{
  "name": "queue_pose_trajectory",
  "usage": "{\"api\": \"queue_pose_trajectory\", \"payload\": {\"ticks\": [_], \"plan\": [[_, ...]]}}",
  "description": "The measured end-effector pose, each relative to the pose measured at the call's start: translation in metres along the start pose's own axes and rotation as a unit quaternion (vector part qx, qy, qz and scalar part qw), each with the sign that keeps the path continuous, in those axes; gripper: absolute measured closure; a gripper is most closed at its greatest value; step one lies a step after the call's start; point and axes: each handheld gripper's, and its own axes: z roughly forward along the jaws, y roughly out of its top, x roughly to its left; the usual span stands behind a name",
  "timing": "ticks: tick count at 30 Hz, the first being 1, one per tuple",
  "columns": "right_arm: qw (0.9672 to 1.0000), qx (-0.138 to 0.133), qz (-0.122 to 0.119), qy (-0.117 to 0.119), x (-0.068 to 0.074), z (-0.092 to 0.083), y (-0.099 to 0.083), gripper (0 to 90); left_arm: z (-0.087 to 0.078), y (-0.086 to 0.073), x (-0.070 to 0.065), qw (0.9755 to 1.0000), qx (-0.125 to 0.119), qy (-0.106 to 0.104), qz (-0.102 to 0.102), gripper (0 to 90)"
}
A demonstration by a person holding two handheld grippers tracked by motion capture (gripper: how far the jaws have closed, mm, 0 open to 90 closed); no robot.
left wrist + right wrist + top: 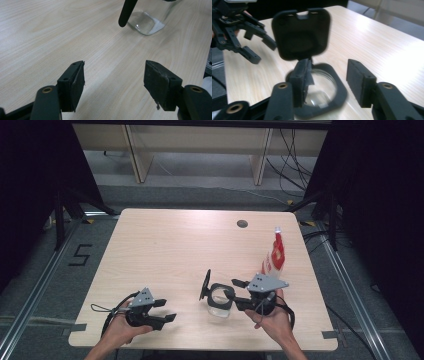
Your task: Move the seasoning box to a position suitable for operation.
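Wooden table [165, 250], clear jar [219, 309], black flip lid [205, 284] open, nothing visible inside

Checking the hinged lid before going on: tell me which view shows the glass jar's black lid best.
The right gripper view: the black lid stands flipped up, its underside facing the camera above the glass jar. The high view shows the lid small and edge-on. The left gripper view catches just its lower edge.

Lab recording bay: black curtains [30, 185], floor rails [35, 285], trailing cables [292, 165].
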Motion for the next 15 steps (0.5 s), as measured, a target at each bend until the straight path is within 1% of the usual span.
{"api": "queue_pose_trajectory", "payload": {"ticks": [1,2,3,4,5,6,7,8,9,10,11,12,13,14,15], "plan": [[1.0,-0.002,-0.001,-0.008,-0.001,-0.004,-0.002,50.4,0.001,0.0,-0.001,1.0,-0.007,-0.003,0.0,32.9],[0.9999,-0.004,0.003,-0.015,-0.001,-0.009,-0.004,48.6,0.0,0.0,0.0,1.0,-0.006,-0.001,0.006,32.8],[0.9992,-0.014,0.011,-0.037,-0.001,-0.02,-0.01,46.9,0.001,-0.001,-0.001,1.0,-0.007,-0.002,0.0,32.7],[0.9992,-0.014,0.011,-0.037,-0.001,-0.02,-0.01,46.9,0.001,-0.001,-0.001,1.0,-0.007,0.0,-0.004,32.7],[0.9984,-0.015,0.029,-0.047,0.0,-0.03,-0.017,46.3,0.0,0.0,-0.001,1.0,-0.008,-0.001,-0.002,32.5],[0.998,-0.02,0.022,-0.056,-0.003,-0.034,-0.02,45.7,0.0,0.0,-0.001,1.0,-0.008,-0.001,-0.002,32.4],[0.998,-0.02,0.022,-0.056,-0.003,-0.034,-0.02,45.7,0.0,0.0,-0.001,0.9999,-0.008,-0.001,-0.006,32.4],[0.9972,-0.017,0.029,-0.067,-0.003,-0.04,-0.025,44.7,0.0,0.0,-0.001,1.0,-0.007,0.0,-0.005,32.2],[0.9963,-0.015,0.034,-0.077,-0.004,-0.045,-0.028,44.4,0.0,0.0,-0.002,0.9999,-0.011,-0.001,-0.008,32.1],[0.9947,-0.016,0.04,-0.093,-0.008,-0.053,-0.034,42.5,0.0,0.0,-0.002,0.9999,-0.01,-0.001,-0.007,32.0],[0.9947,-0.016,0.04,-0.093,-0.008,-0.053,-0.034,42.5,0.001,0.0,-0.002,0.9999,-0.012,-0.001,-0.007,32.0],[0.9914,-0.016,0.062,-0.114,-0.01,-0.06,-0.04,42.1,0.001,0.0,-0.002,0.9999,-0.011,-0.001,-0.007,31.8],[0.9914,-0.016,0.062,-0.114,-0.01,-0.06,-0.04,42.1,0.001,0.0,0.0,1.0,-0.007,0.003,0.0,31.8],[0.9887,-0.016,0.063,-0.135,-0.016,-0.065,-0.046,40.8,0.0,0.002,0.0,0.9999,-0.01,0.0,0.005,31.6],[0.9887,-0.016,0.063,-0.135,-0.016,-0.065,-0.046,40.8,0.0,0.002,0.0,0.9999,-0.01,0.0,0.005,31.5]]}}
